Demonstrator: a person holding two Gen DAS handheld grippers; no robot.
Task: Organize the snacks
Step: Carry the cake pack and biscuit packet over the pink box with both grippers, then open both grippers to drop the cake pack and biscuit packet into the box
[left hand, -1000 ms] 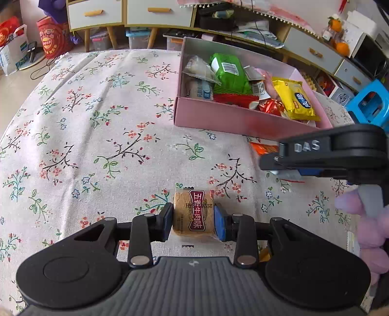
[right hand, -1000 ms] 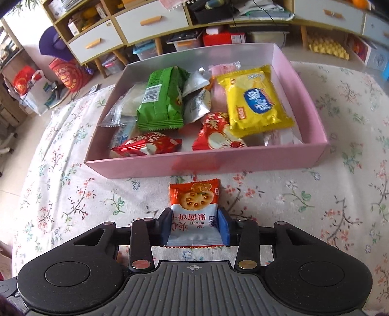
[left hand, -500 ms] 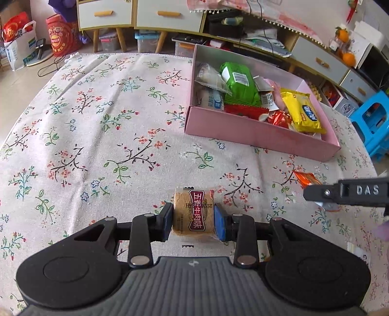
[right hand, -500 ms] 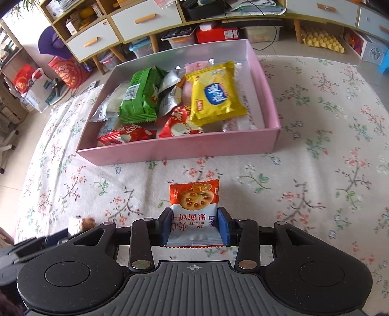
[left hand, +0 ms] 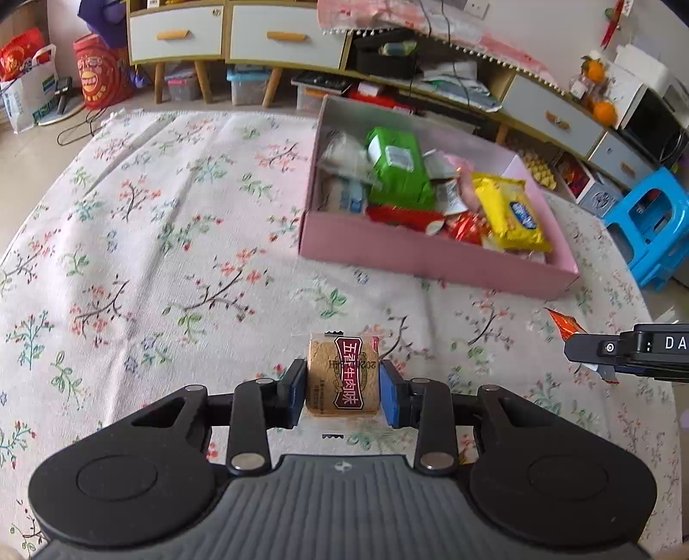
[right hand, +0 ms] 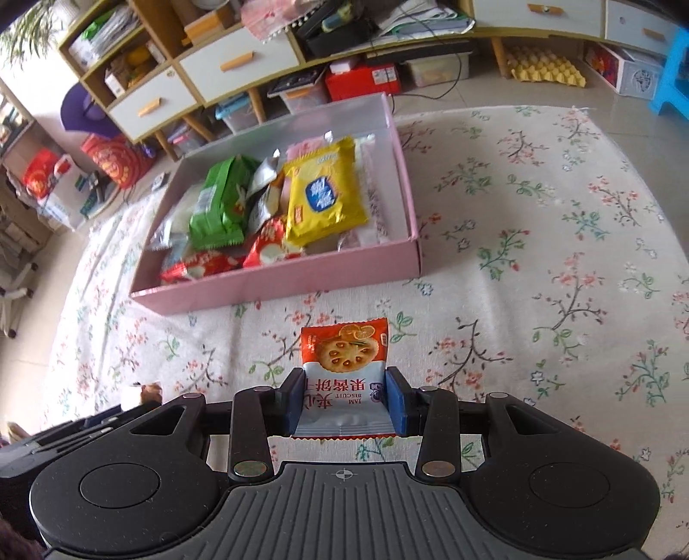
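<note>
1. Floral tablecloth (left hand: 129,258) covers everything.
2. Pink box (right hand: 275,280) sits at the far side, stuffed with snacks like the yellow packet (right hand: 323,198).
3. Right gripper (right hand: 344,402) is clamped on the jam biscuit packet (right hand: 342,366), near side of the box.
4. Left gripper (left hand: 343,385) is squeezing the brown beef snack (left hand: 342,374), held over the cloth near-left of the box.

Floral tablecloth (left hand: 172,215) covers the work surface. Behind it, a low cabinet with white drawers (left hand: 176,34) and orange handles stands on wooden legs, clear storage bins (left hand: 245,86) beneath. A red bag (left hand: 101,71) sits on the floor at far left. A blue plastic stool (left hand: 654,224) stands at right; a yellow egg tray (right hand: 544,64) lies on the tiles.
</note>
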